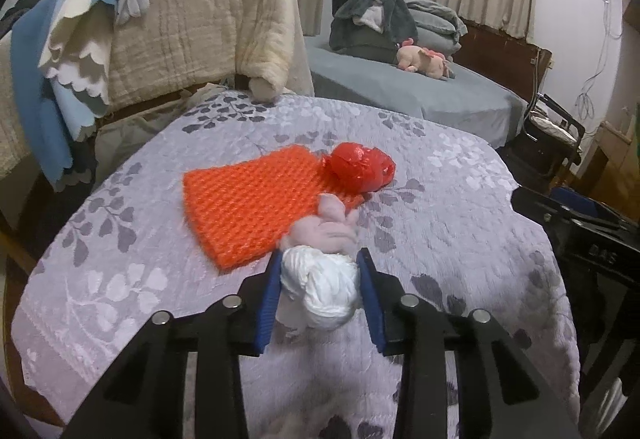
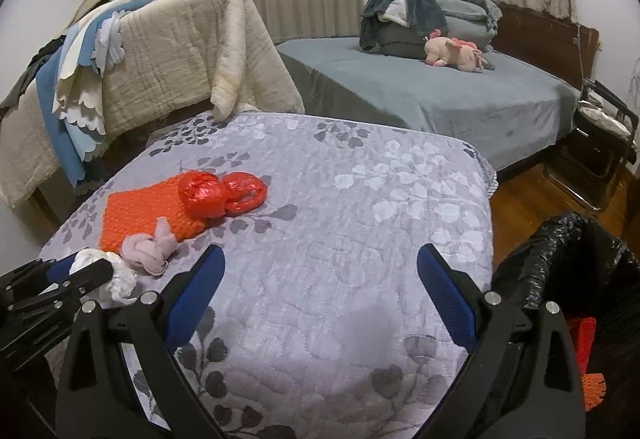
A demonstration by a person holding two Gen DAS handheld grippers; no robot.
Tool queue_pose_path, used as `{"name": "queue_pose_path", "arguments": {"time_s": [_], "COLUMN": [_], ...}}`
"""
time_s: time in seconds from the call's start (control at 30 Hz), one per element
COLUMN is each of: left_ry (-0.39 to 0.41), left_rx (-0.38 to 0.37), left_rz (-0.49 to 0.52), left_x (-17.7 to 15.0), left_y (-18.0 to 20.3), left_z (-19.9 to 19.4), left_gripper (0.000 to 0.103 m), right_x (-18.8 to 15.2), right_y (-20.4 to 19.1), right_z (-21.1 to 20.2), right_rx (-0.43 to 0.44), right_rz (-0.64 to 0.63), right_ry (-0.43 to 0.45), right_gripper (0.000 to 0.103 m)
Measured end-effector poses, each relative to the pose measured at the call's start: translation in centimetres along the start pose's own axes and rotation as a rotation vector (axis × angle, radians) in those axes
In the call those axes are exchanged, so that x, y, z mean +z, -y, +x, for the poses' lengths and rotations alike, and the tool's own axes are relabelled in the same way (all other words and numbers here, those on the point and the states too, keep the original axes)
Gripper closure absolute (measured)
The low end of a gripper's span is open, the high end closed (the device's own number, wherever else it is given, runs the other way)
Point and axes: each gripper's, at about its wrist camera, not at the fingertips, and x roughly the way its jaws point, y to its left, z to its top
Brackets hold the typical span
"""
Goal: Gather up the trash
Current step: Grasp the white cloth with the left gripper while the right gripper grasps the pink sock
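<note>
From the left wrist view, nearest the lens is the left gripper (image 1: 320,281), its blue pads (image 1: 267,303) set on either flank of a white crumpled wad (image 1: 322,289) that lies on the grey leaf-patterned quilt (image 1: 440,199). The pads look to be touching the wad's sides, pinching it, and it bulges between them; it is not lifted clear of the quilt. Just beyond the fingertips, touching the wad's far side, sits a pink crumpled wad (image 1: 326,225). Past that lies an orange knitted-looking mesh sheet (image 1: 248,199), long axis running away and to the right, with a red crumpled plastic bag (image 1: 362,167) on its far right corner. At the right edge the other tool's black body shows.

From the right wrist view, nearest is the right gripper (image 2: 320,281), spread wide over bare quilt (image 2: 320,199) with nothing between its fingers. To its right, close by, stands a bin lined with a black bag (image 2: 568,259), something orange already inside. The left gripper (image 2: 76,271) appears at lower left with the white wad (image 2: 120,279), the pink wad (image 2: 150,245) just past it, then the orange sheet (image 2: 140,211) and red bag (image 2: 224,193).

The remaining litter lies forward and left of the right gripper, nearer the left one; the bin lies to the right, so the left hand's load must likely cross over.
</note>
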Motion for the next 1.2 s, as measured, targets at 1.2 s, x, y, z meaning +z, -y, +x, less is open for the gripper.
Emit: {"name": "queue_pose_path", "arguments": {"time_s": [1.2], "left_ry": [0.059], "left_rx": [0.172], "left_rz": [-0.127], "left_x": [0.5], "left_y": [-10.6], "left_z": [-0.5], "left_gripper": [0.066], "right_x": [-0.4], "right_y": [-14.6], "right_z": [7.1], "right_rx": [0.129], "right_rz": [-0.140], "right_ry": [-0.108], "right_gripper": [0.027]}}
